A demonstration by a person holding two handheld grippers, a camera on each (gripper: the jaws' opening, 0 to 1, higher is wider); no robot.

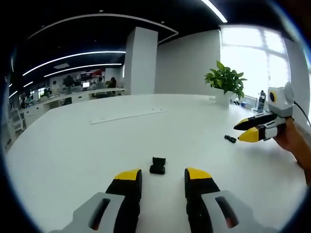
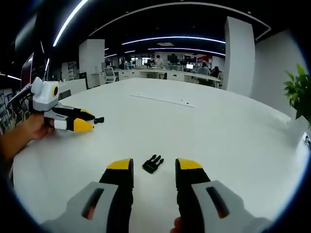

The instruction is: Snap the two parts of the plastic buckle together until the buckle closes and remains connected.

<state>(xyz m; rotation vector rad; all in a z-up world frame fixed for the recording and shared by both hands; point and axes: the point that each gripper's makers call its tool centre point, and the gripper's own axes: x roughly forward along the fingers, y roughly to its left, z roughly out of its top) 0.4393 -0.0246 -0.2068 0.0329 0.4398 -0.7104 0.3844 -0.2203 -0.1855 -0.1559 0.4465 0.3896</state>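
Two black buckle halves lie apart on the white table [image 1: 73, 160]. The blocky socket half [image 1: 157, 165] sits just ahead of my left gripper [image 1: 163, 176], centred between its open yellow-tipped jaws, untouched. In the right gripper view it shows as a small black piece [image 2: 99, 120] at the left gripper's [image 2: 91, 121] tips. The pronged half [image 2: 152, 164] lies between the open jaws of my right gripper [image 2: 154, 175], resting on the table. From the left gripper view the pronged half [image 1: 230, 139] lies just left of the right gripper [image 1: 244, 132].
A potted plant [image 1: 226, 80] and a bottle [image 1: 261, 101] stand at the table's far side by the window. A long white strip [image 1: 129, 116] lies across mid-table. A person's hands [image 2: 26, 131] hold both grippers. Desks and a pillar [image 1: 141, 60] are behind.
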